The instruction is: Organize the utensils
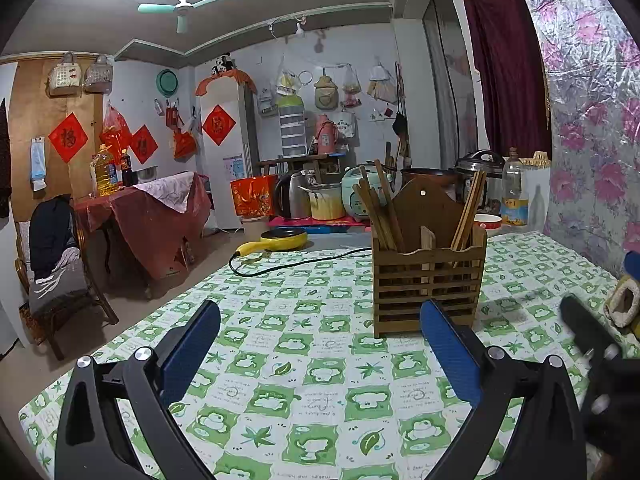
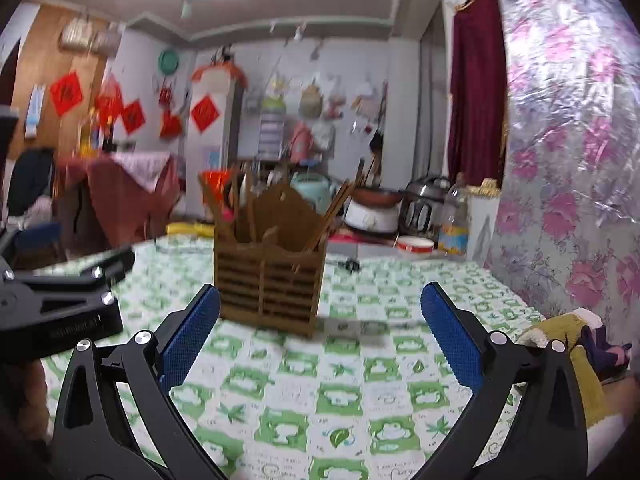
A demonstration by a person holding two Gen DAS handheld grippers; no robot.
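A brown wooden slatted utensil holder (image 1: 428, 276) stands upright on the green-and-white checked tablecloth (image 1: 304, 360). Wooden chopsticks (image 1: 380, 212) lean in its left compartment and more chopsticks (image 1: 470, 208) in its right one. My left gripper (image 1: 320, 312) is open and empty, a little short of the holder. The holder also shows in the right wrist view (image 2: 268, 280), blurred, with chopsticks (image 2: 332, 208) sticking out. My right gripper (image 2: 320, 300) is open and empty, just in front of the holder. The left gripper's black frame (image 2: 64, 292) shows at the left of the right wrist view.
A yellow electric pan (image 1: 280, 240) with a black cord (image 1: 296, 264) lies at the table's far edge. Rice cookers, a kettle, a clear bottle (image 1: 514, 192) and a red-rimmed bowl (image 1: 488, 222) stand behind. A plush item (image 2: 572, 344) lies at the right. A chair (image 1: 52, 264) stands left.
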